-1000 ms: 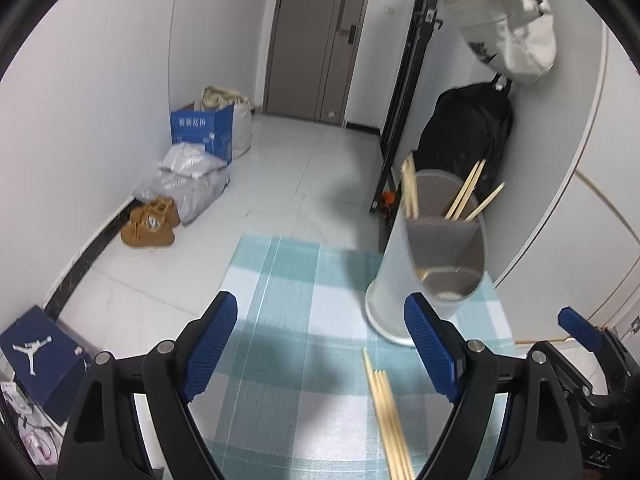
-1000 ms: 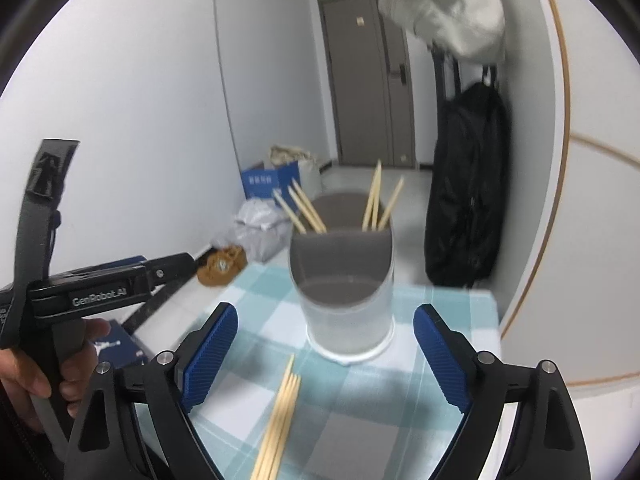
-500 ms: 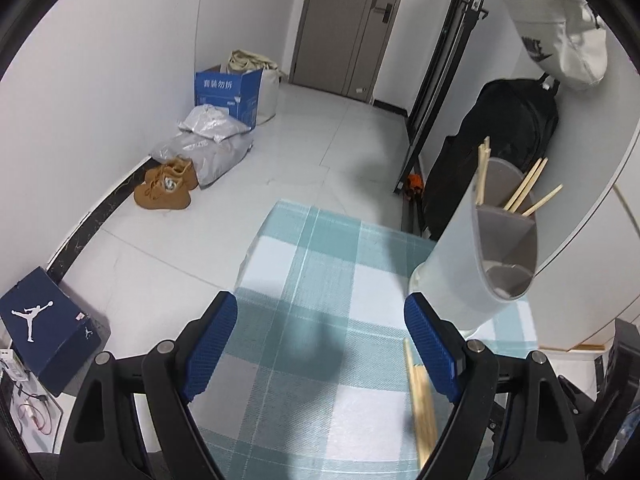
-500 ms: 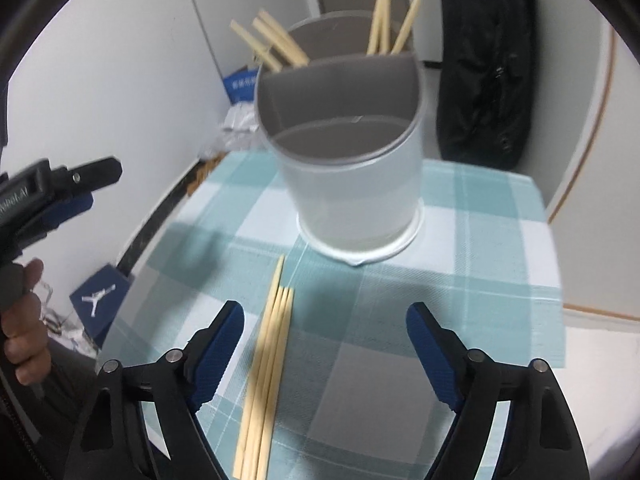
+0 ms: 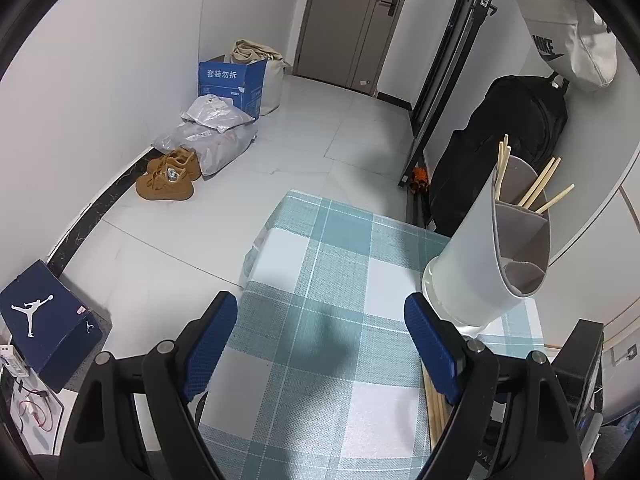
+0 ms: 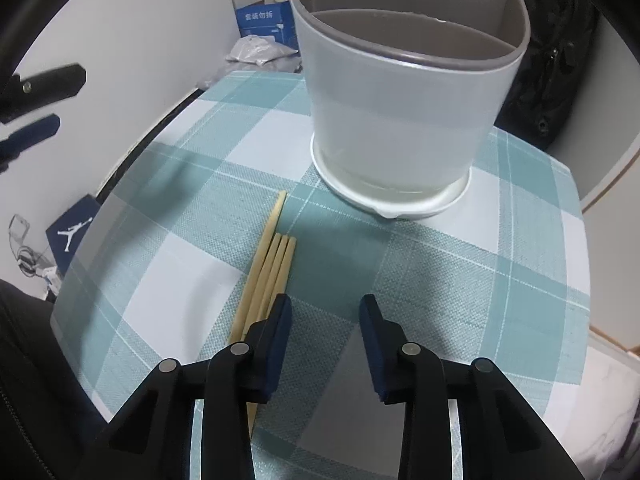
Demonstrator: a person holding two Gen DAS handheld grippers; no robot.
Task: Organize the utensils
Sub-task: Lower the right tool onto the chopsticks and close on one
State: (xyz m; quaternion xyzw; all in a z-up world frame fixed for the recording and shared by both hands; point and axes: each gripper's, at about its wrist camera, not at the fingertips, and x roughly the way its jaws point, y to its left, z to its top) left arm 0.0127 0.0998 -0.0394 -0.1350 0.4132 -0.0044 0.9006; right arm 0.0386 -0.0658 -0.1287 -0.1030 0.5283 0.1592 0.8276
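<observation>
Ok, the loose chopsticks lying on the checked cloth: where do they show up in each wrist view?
Left wrist: chopsticks at the lower right, mostly hidden behind the left gripper's right finger.
Right wrist: chopsticks at centre left, four side by side, running under the right gripper's left finger.
Shared landmark: the white utensil holder, standing just beyond their tips.

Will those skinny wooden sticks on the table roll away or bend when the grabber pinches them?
The chopsticks look stiff and light, so bending seems unlikely. Lying loose side by side on the checked cloth, they may scatter or roll a little. The right gripper might catch only one.
</observation>
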